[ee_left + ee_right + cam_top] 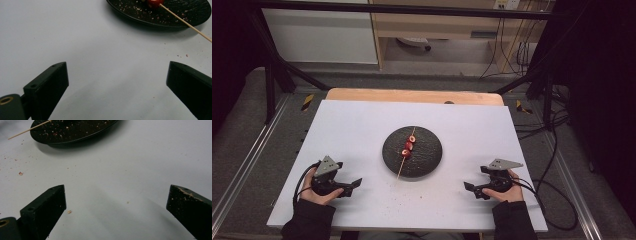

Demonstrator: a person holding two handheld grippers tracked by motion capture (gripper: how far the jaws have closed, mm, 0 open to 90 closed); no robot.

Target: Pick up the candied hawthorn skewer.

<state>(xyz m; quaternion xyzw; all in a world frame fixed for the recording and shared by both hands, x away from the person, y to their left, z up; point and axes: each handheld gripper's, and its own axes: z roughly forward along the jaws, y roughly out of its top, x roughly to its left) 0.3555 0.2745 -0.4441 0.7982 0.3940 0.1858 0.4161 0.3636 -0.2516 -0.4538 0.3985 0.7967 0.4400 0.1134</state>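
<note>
A skewer (406, 153) threaded with red fruit pieces lies on the black plate (429, 155) at the middle of the white table (362, 125), its bare end jutting over the near rim. The left hand-held gripper (354, 184) and right hand-held gripper (470, 189) rest well apart on either side, jaws spread, empty
</note>
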